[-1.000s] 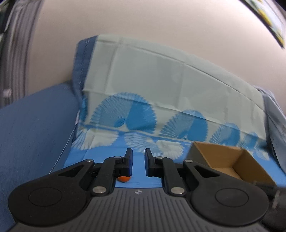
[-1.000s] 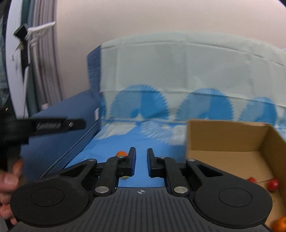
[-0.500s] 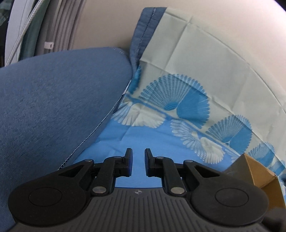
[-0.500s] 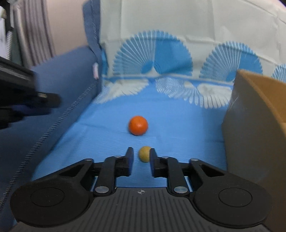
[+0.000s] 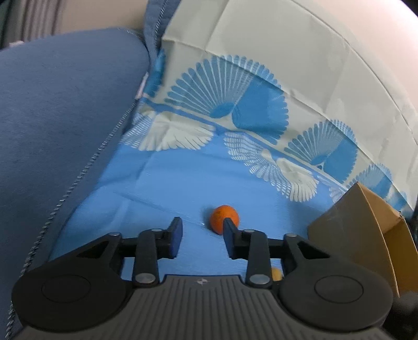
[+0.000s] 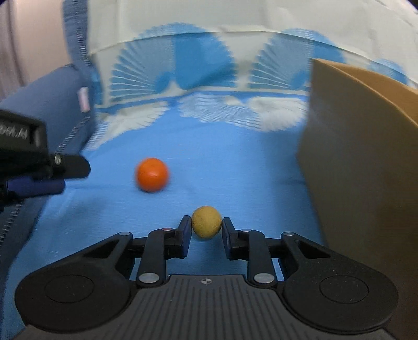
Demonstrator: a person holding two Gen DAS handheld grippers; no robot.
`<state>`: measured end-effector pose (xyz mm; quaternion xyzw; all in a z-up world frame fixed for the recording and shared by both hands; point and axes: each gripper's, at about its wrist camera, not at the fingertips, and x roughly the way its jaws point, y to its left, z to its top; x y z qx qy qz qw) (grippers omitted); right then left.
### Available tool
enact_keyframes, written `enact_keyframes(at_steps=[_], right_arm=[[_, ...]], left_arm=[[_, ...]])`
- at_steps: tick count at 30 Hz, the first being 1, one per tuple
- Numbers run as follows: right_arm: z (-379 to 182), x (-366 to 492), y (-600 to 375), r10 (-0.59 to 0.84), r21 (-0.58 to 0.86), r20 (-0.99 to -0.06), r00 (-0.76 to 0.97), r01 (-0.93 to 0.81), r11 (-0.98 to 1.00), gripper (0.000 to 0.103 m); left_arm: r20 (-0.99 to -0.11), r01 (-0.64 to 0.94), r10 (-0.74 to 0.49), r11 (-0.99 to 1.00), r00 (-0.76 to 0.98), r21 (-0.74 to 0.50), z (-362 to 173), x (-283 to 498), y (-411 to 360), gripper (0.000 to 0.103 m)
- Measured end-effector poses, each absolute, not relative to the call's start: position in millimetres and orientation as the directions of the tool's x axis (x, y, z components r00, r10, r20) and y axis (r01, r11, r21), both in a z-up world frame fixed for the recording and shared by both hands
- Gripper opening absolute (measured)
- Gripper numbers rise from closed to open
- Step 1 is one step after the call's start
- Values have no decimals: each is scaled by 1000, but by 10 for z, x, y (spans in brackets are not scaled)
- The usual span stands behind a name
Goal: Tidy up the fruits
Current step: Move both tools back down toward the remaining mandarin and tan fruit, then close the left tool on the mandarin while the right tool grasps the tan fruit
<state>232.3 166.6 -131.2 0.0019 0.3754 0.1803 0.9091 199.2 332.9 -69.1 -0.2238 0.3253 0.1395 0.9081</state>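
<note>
both grippers gape; cardboard box stands right of orange fruit and yellow fruit.

Blue sofa, fan-patterned cloth, beige wall

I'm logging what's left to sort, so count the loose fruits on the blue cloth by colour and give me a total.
Orange: 1, the orange fruit lying free on the blue cloth
Yellow: 1, the yellow fruit between the right gripper fingers
Total: 2
Inside of the cardboard box is hidden, so not counted.
</note>
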Motion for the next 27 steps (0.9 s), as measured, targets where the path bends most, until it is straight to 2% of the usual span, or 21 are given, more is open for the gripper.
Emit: enact_keyframes(at_steps=[5,7,9,14,27], right_arm=[[-1397,2285,1532,233,117,-717,657,-217,969,26],[-1397,2315,1505,222,116,-722,655,-201,973,26],[-1406,2349,1449,217,127,-730,648,-184,975,26],[-1415,2368,1422,225,131,-738,636,-193,973,26],[-1411,2349,1454,217,107,-736,641,-206,973,26]], left_arm=[[-673,-367,80,882,736,-297,-867,2264,3325,49],[-675,-358,72,886,734,-296,-922,2398,3303,52],[-680,-337,79,906,729,-256,-977,2503,3244,58],[-701,-322,94,925,707,-200,-1109,2627,3183,59],[-700,-290,82,939,709,-183,-1119,2689,3076,59]])
